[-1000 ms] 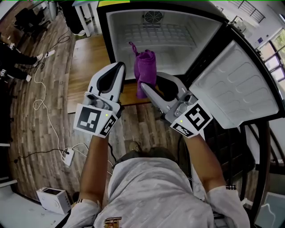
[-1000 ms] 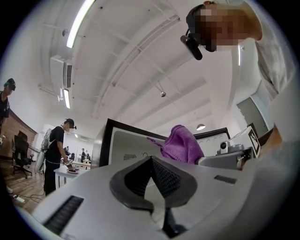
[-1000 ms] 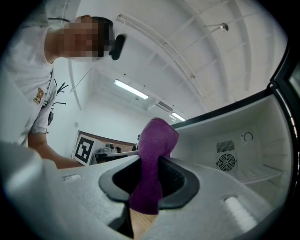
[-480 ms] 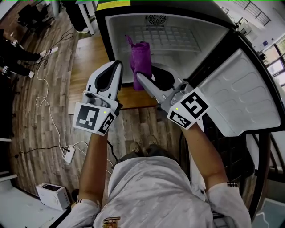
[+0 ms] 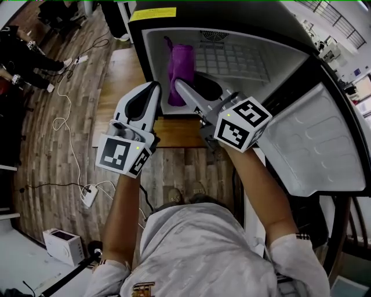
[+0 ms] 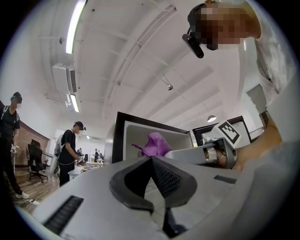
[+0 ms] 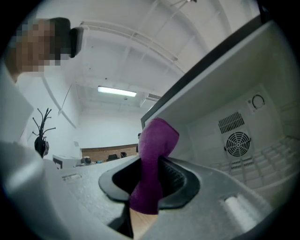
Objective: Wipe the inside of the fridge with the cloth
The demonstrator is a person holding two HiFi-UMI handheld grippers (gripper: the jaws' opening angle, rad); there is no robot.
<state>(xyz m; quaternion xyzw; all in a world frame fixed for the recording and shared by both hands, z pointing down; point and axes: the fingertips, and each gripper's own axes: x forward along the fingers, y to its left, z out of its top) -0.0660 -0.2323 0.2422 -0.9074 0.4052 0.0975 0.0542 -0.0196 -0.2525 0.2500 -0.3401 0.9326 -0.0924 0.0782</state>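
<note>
The right tongs [image 5: 181, 87] clamp the purple cloth [image 5: 179, 61], which stands lengthwise at upper centre, just inside the fridge [image 5: 243, 61], near its left side. The left tongs [image 5: 154, 87], closed and empty, are outside.

**Supporting surfaces.** A light wooden table [image 5: 116, 93] is shown standing on a dark plank floor [image 5: 40, 168]. The fridge [image 5: 152, 14] is carried on the table's far right part, with its door swung open to the right. The table's left strip and near edge are seen beside and in front of it. On the floor, left of the table, a white cable [image 5: 56, 123] is laid toward a power strip [image 5: 88, 196]. A white box [image 5: 62, 245] is set near the lower left.
</note>
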